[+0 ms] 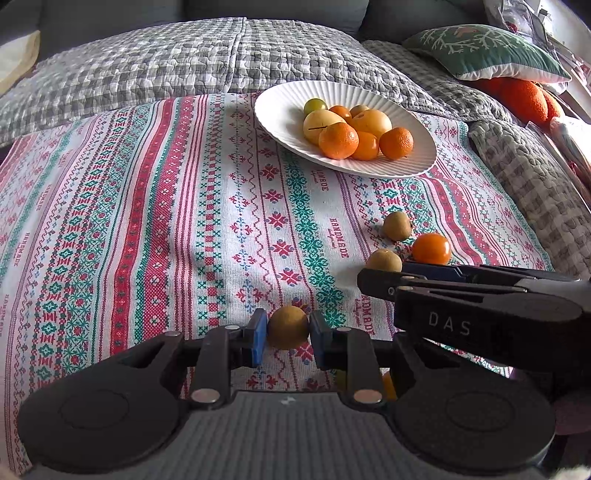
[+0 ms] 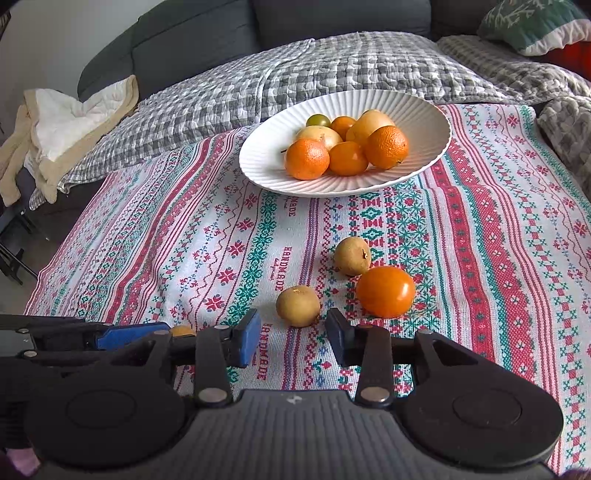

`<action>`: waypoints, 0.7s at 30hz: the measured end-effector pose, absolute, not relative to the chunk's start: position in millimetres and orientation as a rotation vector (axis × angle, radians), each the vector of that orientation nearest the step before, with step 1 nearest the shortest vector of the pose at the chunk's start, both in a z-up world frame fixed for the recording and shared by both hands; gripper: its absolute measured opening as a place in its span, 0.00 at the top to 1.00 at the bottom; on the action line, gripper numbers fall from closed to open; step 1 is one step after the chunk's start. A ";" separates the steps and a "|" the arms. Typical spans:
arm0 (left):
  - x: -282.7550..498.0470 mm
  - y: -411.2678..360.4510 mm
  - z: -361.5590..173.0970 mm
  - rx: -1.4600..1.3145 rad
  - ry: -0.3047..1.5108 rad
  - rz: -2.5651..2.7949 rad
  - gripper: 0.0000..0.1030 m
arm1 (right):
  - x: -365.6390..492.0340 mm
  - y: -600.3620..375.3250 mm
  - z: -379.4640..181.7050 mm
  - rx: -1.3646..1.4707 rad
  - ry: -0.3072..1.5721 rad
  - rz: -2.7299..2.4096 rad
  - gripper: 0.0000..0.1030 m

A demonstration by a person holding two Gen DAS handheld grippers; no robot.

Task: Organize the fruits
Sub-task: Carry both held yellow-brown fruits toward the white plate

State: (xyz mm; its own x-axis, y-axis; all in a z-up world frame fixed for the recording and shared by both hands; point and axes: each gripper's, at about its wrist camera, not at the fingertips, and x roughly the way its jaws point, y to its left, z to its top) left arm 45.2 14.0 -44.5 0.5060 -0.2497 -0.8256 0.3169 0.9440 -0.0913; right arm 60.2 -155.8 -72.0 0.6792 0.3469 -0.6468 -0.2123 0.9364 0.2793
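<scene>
My left gripper [image 1: 288, 332] is shut on a small brown round fruit [image 1: 288, 326], low over the patterned cloth [image 1: 147, 221]. My right gripper [image 2: 293, 341] stands open with nothing between its blue pads. A second brown fruit [image 2: 298, 305] lies just beyond its tips. Further on are a smooth orange fruit [image 2: 385, 291] and a third brown fruit [image 2: 352, 256]. The white ribbed plate [image 2: 258, 166] at the back holds several orange, yellow and green fruits. In the left wrist view the right gripper [image 1: 380, 286] reaches in from the right, beside the loose fruits [image 1: 384, 260].
A grey checked quilt [image 1: 147, 66] lies behind the cloth, over a dark sofa [image 2: 192, 33]. A green cushion [image 1: 484, 51] and an orange object [image 1: 524, 96] are at the back right. A cream blanket [image 2: 74, 122] hangs at the left edge.
</scene>
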 end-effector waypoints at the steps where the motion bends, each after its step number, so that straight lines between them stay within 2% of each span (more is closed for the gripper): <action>1: 45.3 14.6 -44.5 0.074 0.983 -0.341 0.88 | 61.2 -154.4 -72.4 0.179 0.760 0.315 0.66; 2: 45.1 14.9 -44.5 0.073 0.983 -0.341 0.88 | 61.8 -153.1 -72.8 0.172 0.759 0.313 0.67; 4: 45.4 14.8 -44.6 0.072 0.984 -0.341 0.88 | 62.5 -152.0 -74.4 0.154 0.761 0.314 0.77; 21: 49.4 13.4 -37.7 0.005 0.940 -0.359 0.88 | 45.5 -192.0 -58.8 0.299 0.705 0.342 0.78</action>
State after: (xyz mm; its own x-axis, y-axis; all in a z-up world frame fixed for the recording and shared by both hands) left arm 49.4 13.4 -37.7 0.5351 -0.2997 -0.7898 0.3039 0.9406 -0.1511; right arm 45.5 -192.0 -58.8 0.7105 0.4028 -0.5770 -0.2043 0.9027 0.3786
